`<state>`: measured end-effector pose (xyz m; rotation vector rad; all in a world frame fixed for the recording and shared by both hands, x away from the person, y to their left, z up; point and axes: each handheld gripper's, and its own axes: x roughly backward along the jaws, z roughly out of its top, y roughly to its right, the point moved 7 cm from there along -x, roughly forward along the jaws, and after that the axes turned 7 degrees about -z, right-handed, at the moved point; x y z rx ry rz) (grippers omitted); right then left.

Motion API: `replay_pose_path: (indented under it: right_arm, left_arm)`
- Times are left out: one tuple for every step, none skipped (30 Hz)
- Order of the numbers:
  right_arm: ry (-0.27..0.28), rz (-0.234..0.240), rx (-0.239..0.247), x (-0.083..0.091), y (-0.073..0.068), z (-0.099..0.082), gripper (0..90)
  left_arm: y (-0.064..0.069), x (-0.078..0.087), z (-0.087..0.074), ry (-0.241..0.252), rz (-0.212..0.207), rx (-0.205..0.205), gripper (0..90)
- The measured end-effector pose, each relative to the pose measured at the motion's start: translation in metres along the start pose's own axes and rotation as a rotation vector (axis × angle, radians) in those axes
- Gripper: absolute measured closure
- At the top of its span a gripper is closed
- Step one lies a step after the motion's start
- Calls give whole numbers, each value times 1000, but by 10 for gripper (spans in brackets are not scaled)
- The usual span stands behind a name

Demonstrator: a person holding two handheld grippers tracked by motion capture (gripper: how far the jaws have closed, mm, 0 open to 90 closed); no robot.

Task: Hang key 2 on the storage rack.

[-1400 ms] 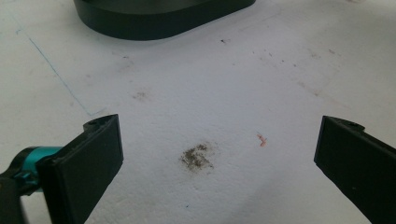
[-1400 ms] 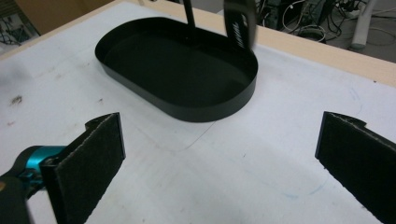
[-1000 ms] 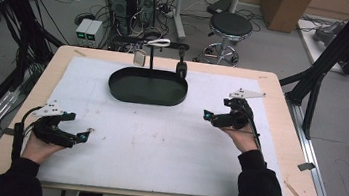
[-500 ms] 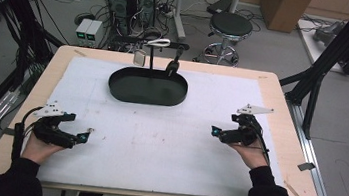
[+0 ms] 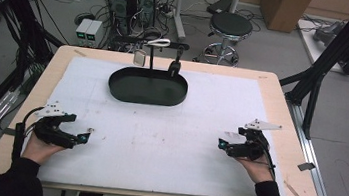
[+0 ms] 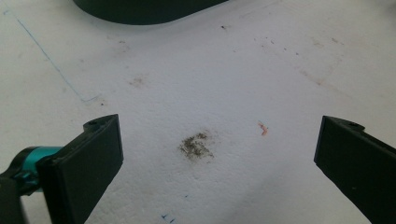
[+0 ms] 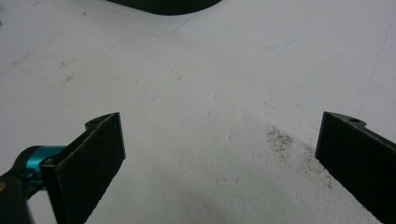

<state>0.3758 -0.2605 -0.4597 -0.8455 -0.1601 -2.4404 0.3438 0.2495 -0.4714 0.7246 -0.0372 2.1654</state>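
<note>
While both hands rest near the person, the left gripper (image 5: pixel 82 138) and right gripper (image 5: pixel 222 144) hold their jaws wide and empty; the black tray (image 5: pixel 147 87) lies beyond them on the worktop (image 5: pixel 157 141), so the next move is probably a reach toward it.

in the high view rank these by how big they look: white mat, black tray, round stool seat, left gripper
1. white mat, by far the largest, covering most of the table.
2. black tray.
3. left gripper and round stool seat look about alike; the stool stands farther from the camera, so I won't rank them.
</note>
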Motion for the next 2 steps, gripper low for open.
replay_pose_path:
  right_arm:
    - [2,-3,7,0,0,-2,7]
    - [-5,-6,6,0,-1,-3,7]
  left_arm:
    - [0,-1,0,-1,-1,1,17]
    - [0,-1,0,0,-2,2,17]
